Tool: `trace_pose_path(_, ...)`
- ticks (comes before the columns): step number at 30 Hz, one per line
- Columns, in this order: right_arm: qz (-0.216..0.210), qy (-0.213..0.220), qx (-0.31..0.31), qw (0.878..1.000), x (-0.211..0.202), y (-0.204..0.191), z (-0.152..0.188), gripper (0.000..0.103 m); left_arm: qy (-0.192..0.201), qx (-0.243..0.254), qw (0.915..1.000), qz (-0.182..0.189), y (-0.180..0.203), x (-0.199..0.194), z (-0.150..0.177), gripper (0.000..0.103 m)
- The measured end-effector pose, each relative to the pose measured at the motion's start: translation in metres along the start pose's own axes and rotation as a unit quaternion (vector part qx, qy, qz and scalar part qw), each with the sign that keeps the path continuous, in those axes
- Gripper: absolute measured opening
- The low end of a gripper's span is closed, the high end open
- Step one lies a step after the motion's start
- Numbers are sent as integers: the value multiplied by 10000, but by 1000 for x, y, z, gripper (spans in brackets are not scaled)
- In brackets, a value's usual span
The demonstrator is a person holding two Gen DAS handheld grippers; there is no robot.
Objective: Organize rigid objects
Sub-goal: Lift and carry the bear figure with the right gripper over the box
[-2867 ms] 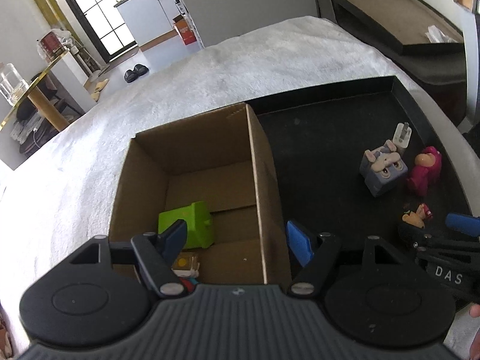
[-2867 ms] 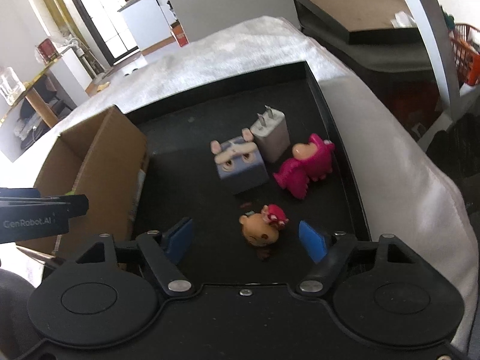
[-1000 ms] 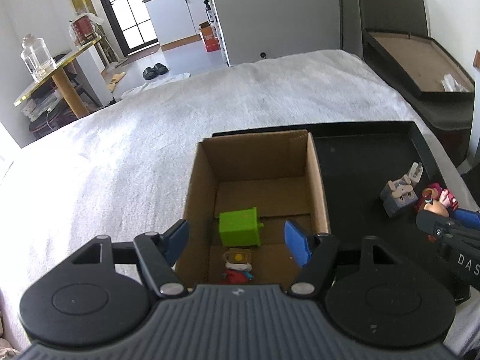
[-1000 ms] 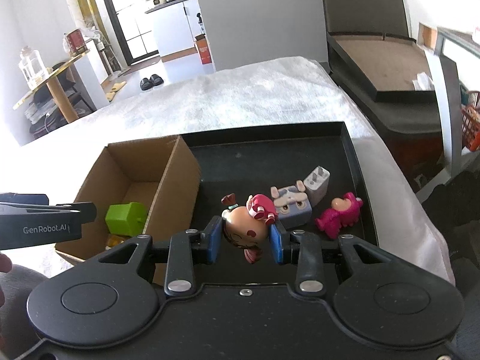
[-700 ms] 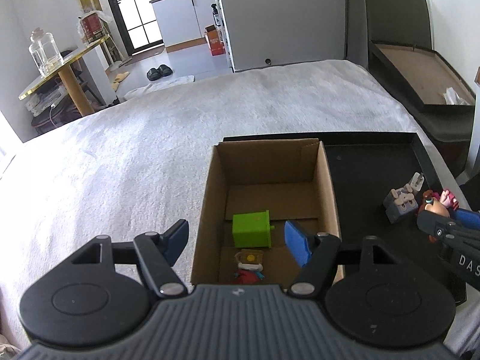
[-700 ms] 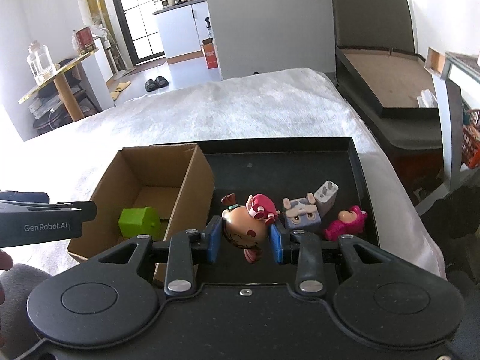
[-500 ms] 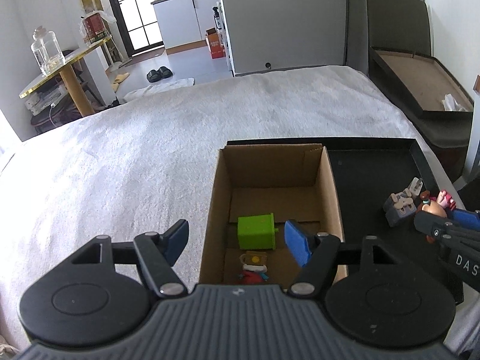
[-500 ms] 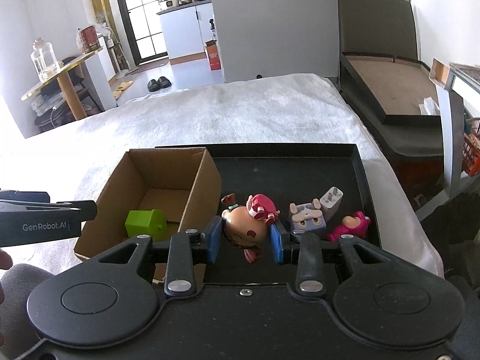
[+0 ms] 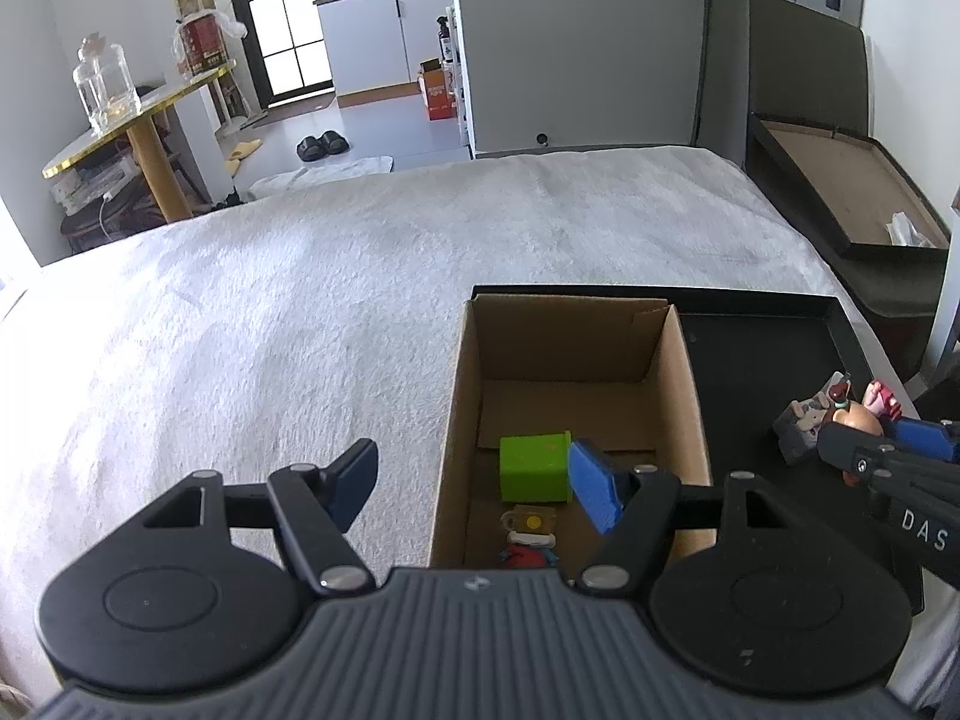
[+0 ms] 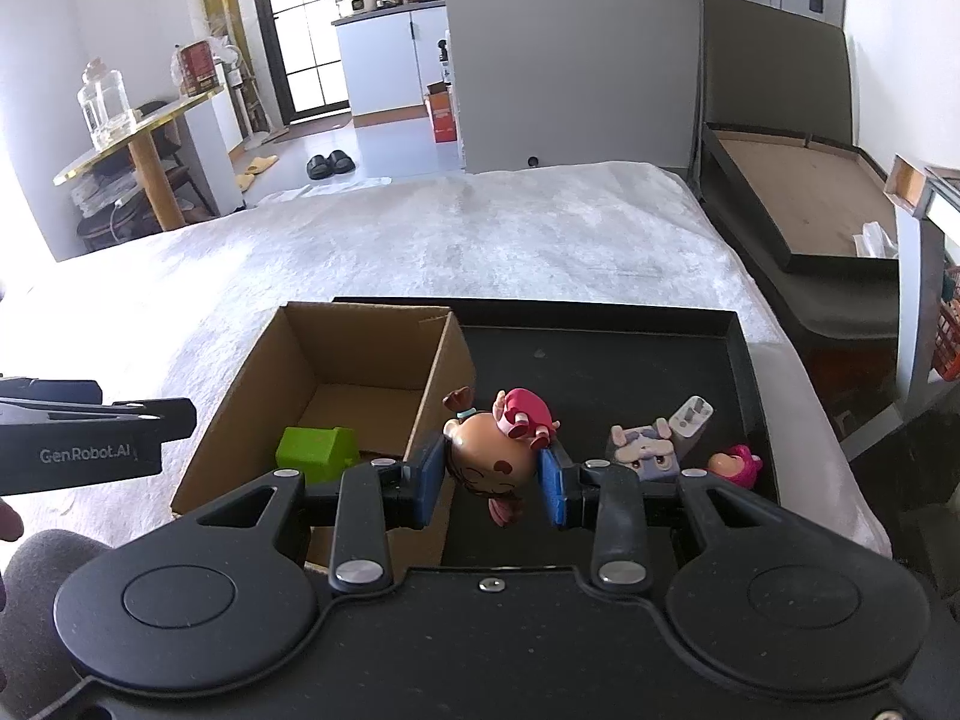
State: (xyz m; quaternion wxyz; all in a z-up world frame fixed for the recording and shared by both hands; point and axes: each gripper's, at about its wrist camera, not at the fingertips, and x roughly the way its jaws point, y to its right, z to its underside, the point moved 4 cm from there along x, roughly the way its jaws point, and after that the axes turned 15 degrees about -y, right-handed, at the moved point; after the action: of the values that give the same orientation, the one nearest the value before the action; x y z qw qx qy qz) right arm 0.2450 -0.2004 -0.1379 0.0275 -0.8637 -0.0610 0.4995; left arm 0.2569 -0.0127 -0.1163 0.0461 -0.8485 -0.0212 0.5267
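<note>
My right gripper (image 10: 491,475) is shut on a small doll figure (image 10: 491,457) with a tan head and red bow, held in the air above the black tray (image 10: 600,354), next to the cardboard box's right wall. The open cardboard box (image 10: 300,372) holds a green block (image 10: 315,450) and, in the left wrist view, a small figure (image 9: 531,531). My left gripper (image 9: 474,489) is open and empty, hovering above the box's near left edge (image 9: 447,450). The right gripper with the doll (image 9: 855,414) shows at the right of the left wrist view.
On the tray lie a grey bunny cube (image 10: 645,450), a white plug adapter (image 10: 690,417) and a pink figure (image 10: 735,463). Box and tray sit on a white fuzzy cover (image 9: 270,324). A dark bench with a shallow tray (image 10: 804,204) stands to the right.
The right gripper closed on the doll and lifted it off the tray. Both grippers have since risen and pulled back; the doll now sits nearer the box's right wall.
</note>
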Motion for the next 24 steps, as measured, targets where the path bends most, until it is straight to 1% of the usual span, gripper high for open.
trace_pose_path(5,26,-33,-133,9999,2,-10,-1,33,-53,-74,10000,-19,-5,8,1,69)
trace_pose_path(12,64,-144,-336,9993,12,-23,-5,33,-207,-241,9994,107,-15,25,2,69)
trace_pose_path(24,76,-344,-595,9976,38,-55,-24,34,-446,-439,9977,279,-31,58,-2,68)
